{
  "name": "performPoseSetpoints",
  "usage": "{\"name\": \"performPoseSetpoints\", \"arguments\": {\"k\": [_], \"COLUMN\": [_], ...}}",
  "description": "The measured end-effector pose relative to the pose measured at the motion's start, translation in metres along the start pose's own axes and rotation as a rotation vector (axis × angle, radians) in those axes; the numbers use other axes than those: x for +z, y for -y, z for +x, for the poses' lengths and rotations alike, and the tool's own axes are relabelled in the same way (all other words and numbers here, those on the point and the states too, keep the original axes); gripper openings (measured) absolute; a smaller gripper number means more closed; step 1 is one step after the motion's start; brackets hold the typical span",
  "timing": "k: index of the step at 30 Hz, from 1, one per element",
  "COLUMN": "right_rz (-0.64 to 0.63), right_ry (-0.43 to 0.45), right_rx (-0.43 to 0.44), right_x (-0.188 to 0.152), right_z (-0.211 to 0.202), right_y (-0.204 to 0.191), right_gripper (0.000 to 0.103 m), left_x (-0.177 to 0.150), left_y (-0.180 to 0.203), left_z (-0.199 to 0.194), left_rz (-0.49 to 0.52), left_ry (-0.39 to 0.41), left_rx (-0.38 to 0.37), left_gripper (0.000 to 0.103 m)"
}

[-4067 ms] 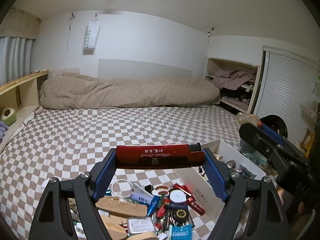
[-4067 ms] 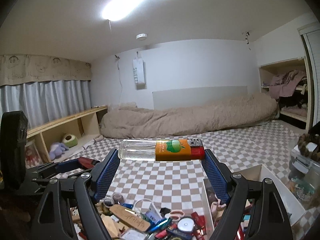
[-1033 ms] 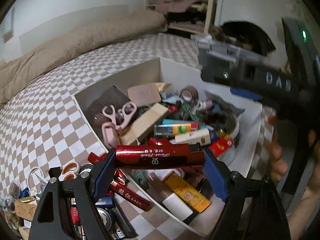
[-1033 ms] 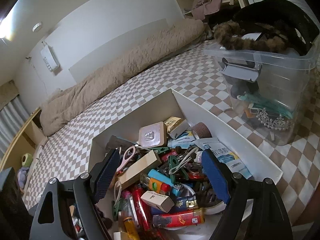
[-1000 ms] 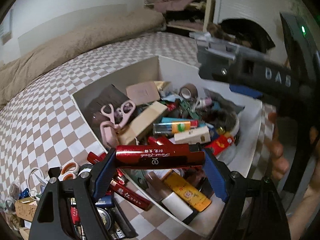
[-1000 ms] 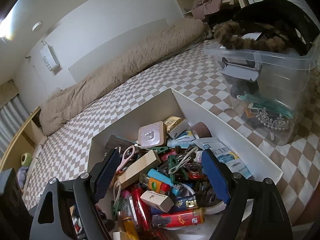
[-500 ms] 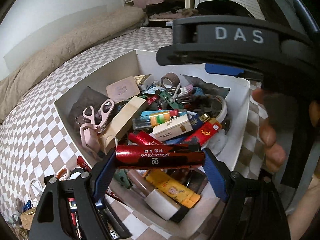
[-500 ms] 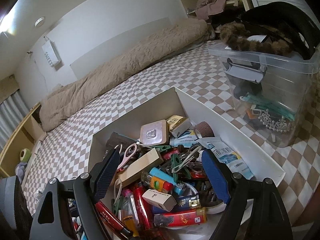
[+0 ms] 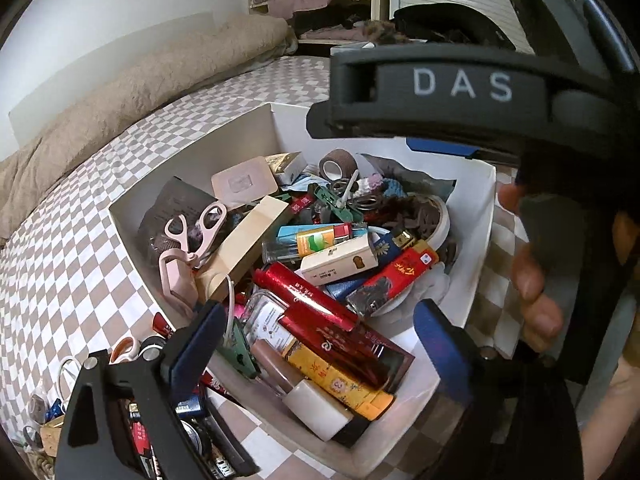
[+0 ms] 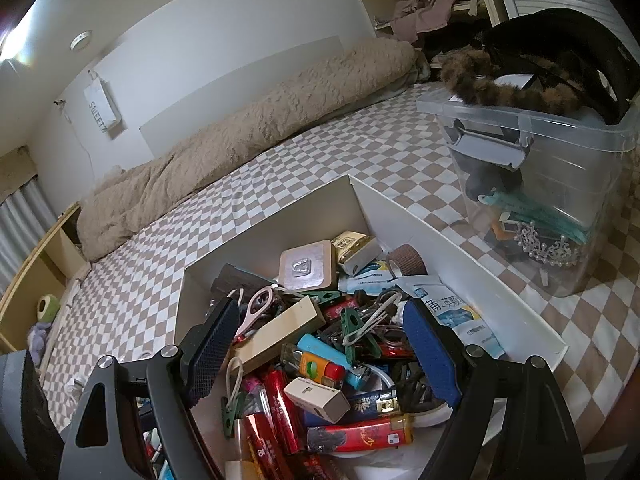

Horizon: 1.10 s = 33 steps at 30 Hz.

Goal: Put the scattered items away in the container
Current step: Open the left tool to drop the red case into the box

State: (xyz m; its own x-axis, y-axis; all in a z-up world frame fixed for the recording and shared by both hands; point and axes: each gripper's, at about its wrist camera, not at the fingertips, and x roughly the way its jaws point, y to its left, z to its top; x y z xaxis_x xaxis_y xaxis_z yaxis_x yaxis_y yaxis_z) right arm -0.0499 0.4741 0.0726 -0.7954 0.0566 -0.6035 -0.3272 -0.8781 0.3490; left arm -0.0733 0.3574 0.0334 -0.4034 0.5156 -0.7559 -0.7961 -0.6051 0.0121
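As your left gripper (image 9: 316,344) opens over the box (image 9: 192,168), the red lighter (image 9: 320,316) lies loose in the pile below, no longer clamped; your right gripper (image 10: 320,344) gapes empty.

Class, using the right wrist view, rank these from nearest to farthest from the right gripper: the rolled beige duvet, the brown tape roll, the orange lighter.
1. Orange lighter: in the white box, directly between the fingers of the right gripper.
2. Brown tape roll: farther back in the box, toward its right wall.
3. Rolled beige duvet: along the far wall, beyond the box.
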Motion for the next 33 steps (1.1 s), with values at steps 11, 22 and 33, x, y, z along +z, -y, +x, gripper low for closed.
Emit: {"name": "performPoseSetpoints", "arguments": {"k": [11,22,33], "right_rz": [-0.002,-0.007,-0.036], "right_ry": [0.001,0.006,0.016], "right_rx": [-0.001,-0.003,-0.032], "right_x": [0.000,0.002,0.010], "right_z": [-0.001,-0.002,-0.005], "right_y": [-0.001,-0.001,0.002], "right_gripper": [0.084,0.084,0.084], "left_x": [0.001,-0.002,-0.008], "left_y": [-0.004,-0.006,-0.021], "left_z": [-0.004,-0.009,-0.019], "left_rz": [-0.021,-0.031,-0.091], "left_ry": [0.005,0.010,0.039], "left_rx": [0.000,0.009,0.040], "left_gripper": [0.096,0.096,0.102]}}
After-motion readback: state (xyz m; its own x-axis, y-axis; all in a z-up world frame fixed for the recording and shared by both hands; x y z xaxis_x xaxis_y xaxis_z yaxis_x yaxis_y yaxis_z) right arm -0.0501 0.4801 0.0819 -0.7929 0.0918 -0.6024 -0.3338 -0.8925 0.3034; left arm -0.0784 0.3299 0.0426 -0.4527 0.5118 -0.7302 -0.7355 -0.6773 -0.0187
